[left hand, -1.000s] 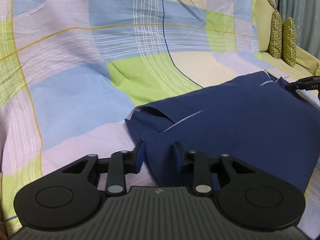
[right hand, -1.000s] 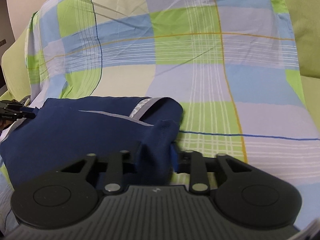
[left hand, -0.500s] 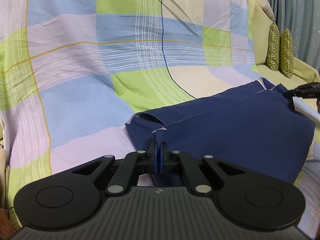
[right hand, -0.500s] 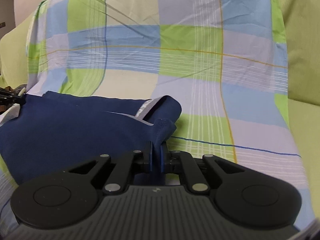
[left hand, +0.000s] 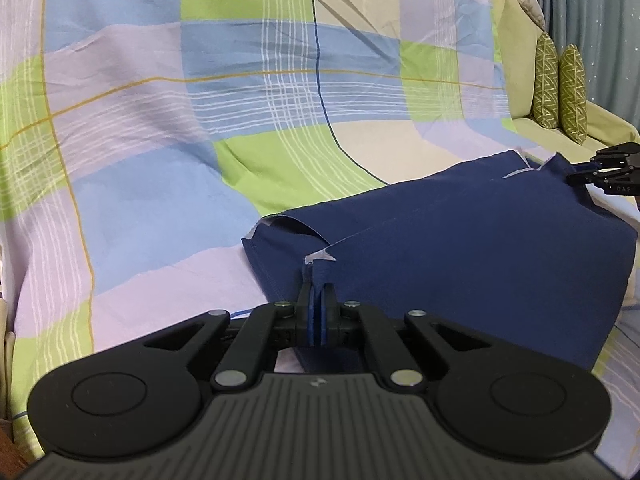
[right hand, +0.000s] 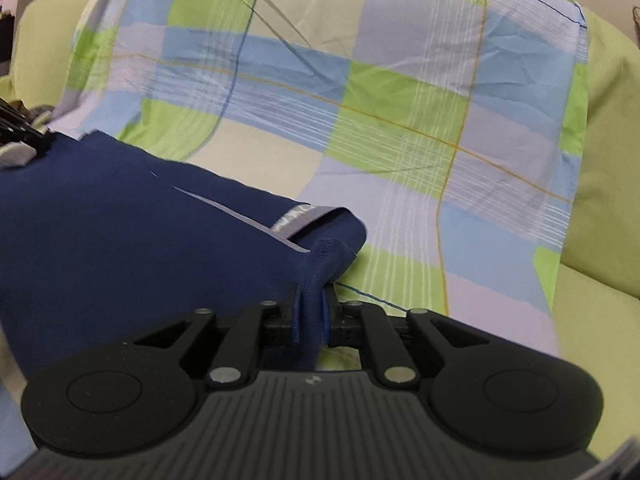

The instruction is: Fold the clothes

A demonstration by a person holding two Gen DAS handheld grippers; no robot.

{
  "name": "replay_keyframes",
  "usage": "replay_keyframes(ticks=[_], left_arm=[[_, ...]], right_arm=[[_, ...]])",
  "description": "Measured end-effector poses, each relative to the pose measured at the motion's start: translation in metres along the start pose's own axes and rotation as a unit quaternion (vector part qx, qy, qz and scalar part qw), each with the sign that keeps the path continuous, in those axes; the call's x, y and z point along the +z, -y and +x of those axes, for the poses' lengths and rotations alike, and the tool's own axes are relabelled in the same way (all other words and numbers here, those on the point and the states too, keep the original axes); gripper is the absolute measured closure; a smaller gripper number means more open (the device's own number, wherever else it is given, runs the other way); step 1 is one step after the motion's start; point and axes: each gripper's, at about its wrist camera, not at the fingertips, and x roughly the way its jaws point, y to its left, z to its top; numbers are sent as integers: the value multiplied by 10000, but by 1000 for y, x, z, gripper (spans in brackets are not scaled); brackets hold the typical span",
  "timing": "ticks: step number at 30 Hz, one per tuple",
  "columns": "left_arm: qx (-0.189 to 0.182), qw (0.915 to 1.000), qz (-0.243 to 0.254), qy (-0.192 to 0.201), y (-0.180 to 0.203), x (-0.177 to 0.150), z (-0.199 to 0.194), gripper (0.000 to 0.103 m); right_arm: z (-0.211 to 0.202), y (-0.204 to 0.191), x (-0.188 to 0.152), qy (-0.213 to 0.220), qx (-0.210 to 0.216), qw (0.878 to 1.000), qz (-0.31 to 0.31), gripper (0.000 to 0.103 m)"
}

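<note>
Two sets of tongs grip one dark blue garment (left hand: 480, 248) between them, over a sofa (right hand: 600, 160) of yellow-green upholstery. Largest in both views is the checked sheet (left hand: 240, 120), in squares of green, pale blue, lilac and cream with thin white, orange and navy lines, draped over the sofa's back and seat. The sofa's bare green cloth shows to the right of the sheet in the right wrist view. In the left wrist view, two patterned green cushions (left hand: 560, 84) stand upright side by side at the far end of the seat, with a grey-blue curtain (left hand: 600, 20) behind them.

The garment is stretched across the sheet's lower part, its surface fairly smooth, with a pale grey line running across it and a grey printed band (right hand: 296, 216) showing at the folded edge in the right wrist view.

The left tongs (left hand: 318, 304) are clenched on a pinch of the garment's near corner, the fabric rising in a small ridge from between the pads. The right tongs (right hand: 310, 312) are likewise clamped on a bunched fold at the opposite corner. Each set of tongs appears small at the edge of the other's view, touching the garment's far corner.
</note>
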Motion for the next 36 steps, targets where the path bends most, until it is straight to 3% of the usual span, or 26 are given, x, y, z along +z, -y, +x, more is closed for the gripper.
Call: replay_keyframes(ticks=[3,5,10,15,19,23,27,34,36], left_arm=[[25,10000,37,-51,1,0,4,103],[39,9999,80,-85,2,-2,5,103],[255,9993,179,224,11,-5,-14,103],[336,9978,57,573,-1,13,-25,103],[467,9974,137,527,-10,26,0,103],[409,9989,-32,230,-20,16,29,103],[370,9991,-159,116,-25,6,39,103],[741,9970,-201,53,-29,5,19,99],[867,9960,-204,26,-30,5,11,99]], right_arm=[[4,6,2,8,74,9999,142,89],[3,8,1,59,112,9997,213,100],[-11,3,-2,267,-13,9991,339,101],[-47,6,10,993,-169,9942,379,101],[-21,29,27,1037,-188,9926,597,101],[17,48,24,820,-149,9919,957,101],[47,57,-4,209,-60,9914,1287,102],[51,66,-9,21,78,9890,1478,100],[46,70,-4,-23,-286,9876,1545,95]])
